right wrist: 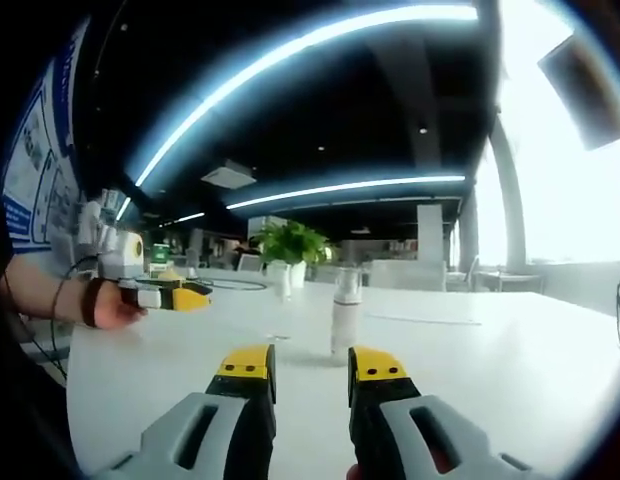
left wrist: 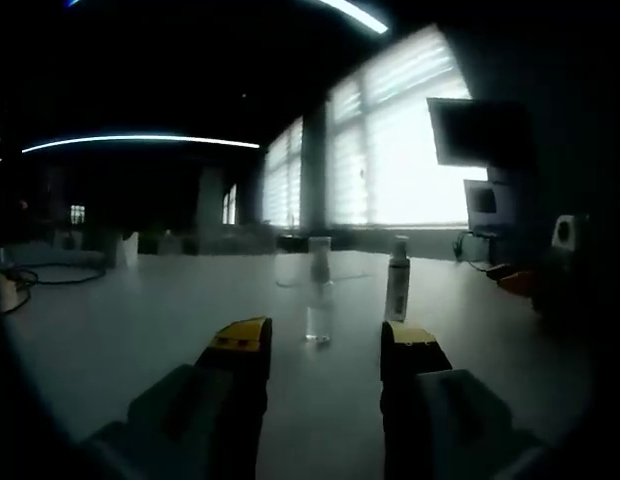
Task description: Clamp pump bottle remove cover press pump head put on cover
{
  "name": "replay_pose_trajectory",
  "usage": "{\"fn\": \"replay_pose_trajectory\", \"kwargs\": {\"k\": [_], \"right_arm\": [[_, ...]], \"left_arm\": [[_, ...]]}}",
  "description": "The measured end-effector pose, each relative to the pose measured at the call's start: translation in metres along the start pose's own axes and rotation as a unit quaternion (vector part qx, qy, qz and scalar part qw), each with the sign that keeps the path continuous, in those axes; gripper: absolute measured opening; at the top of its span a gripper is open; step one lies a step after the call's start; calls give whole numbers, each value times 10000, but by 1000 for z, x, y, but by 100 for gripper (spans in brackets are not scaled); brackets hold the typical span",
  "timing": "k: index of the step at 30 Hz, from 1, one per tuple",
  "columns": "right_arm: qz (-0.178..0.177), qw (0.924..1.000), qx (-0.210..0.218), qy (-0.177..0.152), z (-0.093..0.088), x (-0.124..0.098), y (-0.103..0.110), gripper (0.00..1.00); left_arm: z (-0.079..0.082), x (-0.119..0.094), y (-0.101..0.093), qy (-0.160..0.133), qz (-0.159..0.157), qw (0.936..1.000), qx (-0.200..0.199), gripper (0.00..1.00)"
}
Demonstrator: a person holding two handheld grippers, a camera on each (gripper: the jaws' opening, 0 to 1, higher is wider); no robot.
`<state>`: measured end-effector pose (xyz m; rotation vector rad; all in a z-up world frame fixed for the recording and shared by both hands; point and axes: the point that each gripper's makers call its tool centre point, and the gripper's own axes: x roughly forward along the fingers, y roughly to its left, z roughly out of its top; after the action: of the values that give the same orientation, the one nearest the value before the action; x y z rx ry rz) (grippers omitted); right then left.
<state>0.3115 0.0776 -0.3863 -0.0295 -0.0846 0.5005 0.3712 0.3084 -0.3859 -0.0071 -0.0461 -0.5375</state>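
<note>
Left gripper view: the left gripper (left wrist: 323,342) is spread apart and holds nothing, its yellow-tipped jaws low over a pale table (left wrist: 120,320). Between and beyond the tips stands a clear pump bottle (left wrist: 319,290), upright, long axis vertical, with a transparent cover on top. Just to its right and slightly farther stands a second bottle (left wrist: 397,280), also upright, with a darker head. Nothing lies between the jaws and the clear bottle. A coiled cable (left wrist: 45,273) rests at the table's left edge; bright windows (left wrist: 390,150) and a monitor (left wrist: 480,130) lie behind. Right gripper view: the right gripper (right wrist: 312,365) is likewise spread and empty. A white bottle (right wrist: 346,312) stands upright just beyond the tips, unobstructed. At left, a hand (right wrist: 110,305) holds the other gripper, well apart from the bottle. A potted plant (right wrist: 288,245) stands behind.
</note>
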Motion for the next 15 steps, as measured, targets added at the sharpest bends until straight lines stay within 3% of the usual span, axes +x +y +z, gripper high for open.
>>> {"fn": "replay_pose_trajectory", "kwargs": {"k": [8,15], "right_arm": [[-16,10000,-51,-13,1,0,0,23],[8,10000,-73,-5,0,1,1,23]], "left_arm": [[-5,10,-5,76,9,10000,4,36],[6,22,-3,-36,144,9999,9,36]]}}
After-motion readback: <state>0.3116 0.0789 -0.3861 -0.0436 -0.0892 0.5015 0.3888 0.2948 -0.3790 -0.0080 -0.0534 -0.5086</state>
